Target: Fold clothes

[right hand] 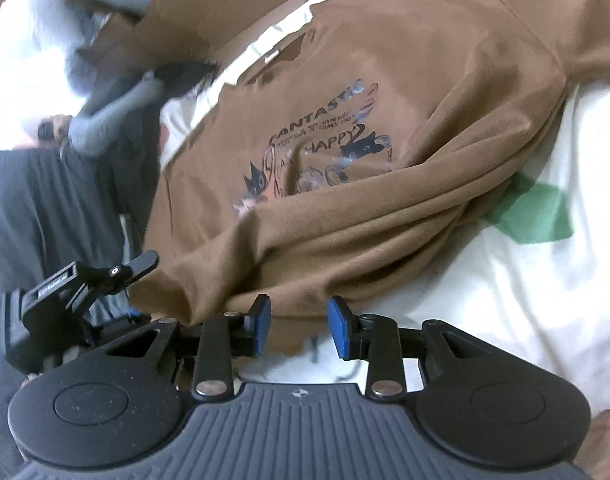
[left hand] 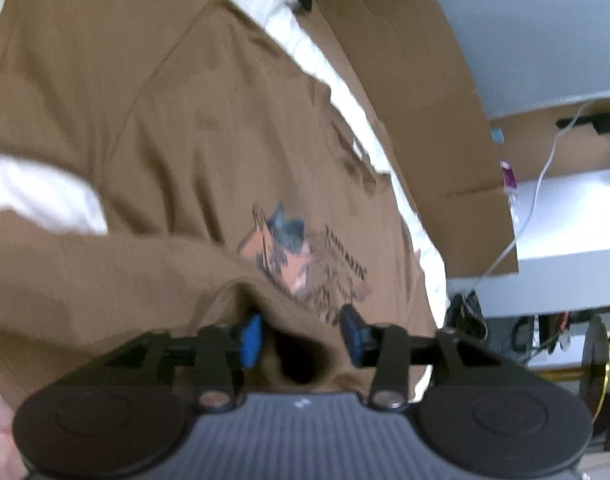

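Brown cotton fills both views — a T-shirt [left hand: 153,120] lies chest-up on a white sheet [right hand: 485,280] with a green patch [right hand: 537,216], its hem end bunched toward the near edge, just in front of both grippers. A first fold seems only begun: the lower part is lifted into a loose roll over the print, while collar and shoulders lie flat toward the far edge, beside a sheet of cardboard [left hand: 425,100]. Sleeves and the final halving look not yet done.

At the left, the left gripper [left hand: 301,334] has its jaws apart, with a hump of cloth standing between them; the pads do not seem to press it. At the right, the right gripper [right hand: 299,326] also has its jaws apart, the shirt's edge lying between them, unpinched.

Printed on the chest, above cartoon cats, I read "FANTASTIC" and "HAPPY" — the smaller lines are too fine to read.
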`<state>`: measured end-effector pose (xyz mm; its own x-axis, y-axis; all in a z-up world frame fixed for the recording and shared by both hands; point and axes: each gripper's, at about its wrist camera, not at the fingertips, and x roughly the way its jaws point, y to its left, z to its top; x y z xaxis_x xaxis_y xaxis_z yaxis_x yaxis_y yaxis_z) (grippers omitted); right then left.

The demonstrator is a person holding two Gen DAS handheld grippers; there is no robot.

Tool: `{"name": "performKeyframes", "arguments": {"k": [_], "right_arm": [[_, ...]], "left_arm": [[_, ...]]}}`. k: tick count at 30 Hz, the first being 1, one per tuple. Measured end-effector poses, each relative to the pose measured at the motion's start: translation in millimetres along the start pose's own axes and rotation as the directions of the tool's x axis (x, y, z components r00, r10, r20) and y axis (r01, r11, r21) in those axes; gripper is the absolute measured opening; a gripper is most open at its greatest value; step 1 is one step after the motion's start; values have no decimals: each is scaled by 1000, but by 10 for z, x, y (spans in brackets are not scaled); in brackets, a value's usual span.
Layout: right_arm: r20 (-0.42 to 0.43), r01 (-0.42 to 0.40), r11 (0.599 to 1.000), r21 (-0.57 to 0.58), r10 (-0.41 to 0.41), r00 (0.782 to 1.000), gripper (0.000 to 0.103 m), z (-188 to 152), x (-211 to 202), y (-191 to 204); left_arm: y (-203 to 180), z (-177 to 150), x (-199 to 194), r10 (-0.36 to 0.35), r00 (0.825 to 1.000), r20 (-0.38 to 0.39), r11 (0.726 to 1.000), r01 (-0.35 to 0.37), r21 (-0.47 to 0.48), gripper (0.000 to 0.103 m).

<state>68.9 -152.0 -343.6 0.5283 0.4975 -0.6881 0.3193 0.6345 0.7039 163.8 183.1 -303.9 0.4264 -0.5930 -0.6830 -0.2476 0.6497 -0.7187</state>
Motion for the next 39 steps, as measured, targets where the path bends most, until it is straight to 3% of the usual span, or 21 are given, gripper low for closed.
{"name": "performKeyframes", "arguments": {"k": [11, 16, 23, 33, 39], "right_arm": [[112, -178, 961, 212, 157, 981, 37, -26, 306, 76], [124, -223, 945, 238, 198, 972, 37, -48, 477, 192], [122, -221, 955, 196, 200, 972, 37, 65, 609, 330], [92, -167, 967, 193, 151, 984, 37, 319, 884, 247], [97, -167, 967, 191, 150, 984, 39, 305, 766, 250]], "left_arm": [[-190, -38, -114, 8, 1000, 1, 989, -8, 145, 57], [-184, -144, -116, 23, 1000, -20, 979, -18, 202, 57], [-254, -172, -137, 87, 996, -5, 949, -81, 305, 61], [-338, -255, 95, 192, 980, 41, 856, -188, 482, 61], [-408, -183, 103, 166, 984, 62, 849, -175, 498, 61]]}}
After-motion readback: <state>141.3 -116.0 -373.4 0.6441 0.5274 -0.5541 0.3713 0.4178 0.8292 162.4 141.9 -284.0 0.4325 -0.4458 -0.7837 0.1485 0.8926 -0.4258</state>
